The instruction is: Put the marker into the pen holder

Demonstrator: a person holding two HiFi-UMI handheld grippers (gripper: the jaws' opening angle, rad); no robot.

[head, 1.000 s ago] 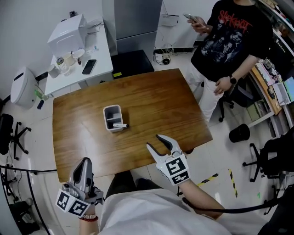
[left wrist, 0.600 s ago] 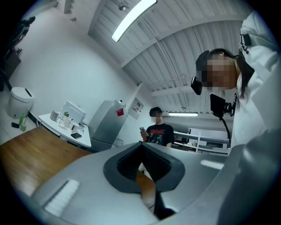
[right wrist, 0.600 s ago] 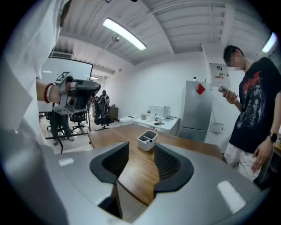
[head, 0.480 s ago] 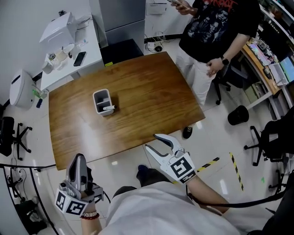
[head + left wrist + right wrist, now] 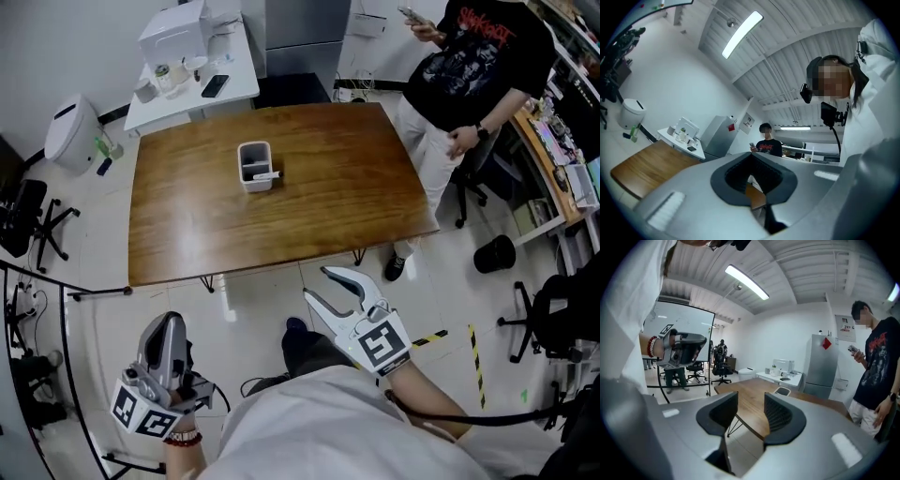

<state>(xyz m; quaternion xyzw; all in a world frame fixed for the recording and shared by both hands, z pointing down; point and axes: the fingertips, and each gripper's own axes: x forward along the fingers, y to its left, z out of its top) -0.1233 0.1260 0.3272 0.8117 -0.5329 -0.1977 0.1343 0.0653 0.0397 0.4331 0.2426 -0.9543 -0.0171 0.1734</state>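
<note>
The white pen holder (image 5: 254, 166) stands on the wooden table (image 5: 319, 197), left of the middle. The marker (image 5: 266, 175) rests in it, one end poking over the near rim. Both grippers hang over the floor, well short of the table. My right gripper (image 5: 320, 285) is open with nothing between its jaws, which have just been closing a little. In the right gripper view its pads (image 5: 780, 414) frame the table and the distant pen holder (image 5: 782, 391). My left gripper (image 5: 167, 336) is at the lower left, jaws together and empty.
A person in a black T-shirt (image 5: 469, 66) stands at the table's far right corner, looking at a phone. A white side table (image 5: 192, 70) with small items stands behind. Office chairs (image 5: 23, 216) are on the left, and a black bin (image 5: 495, 253) is on the right.
The view has drawn back from the table. My right gripper, earlier over the table's front edge, is now over the floor. The left gripper has also moved back with it.
</note>
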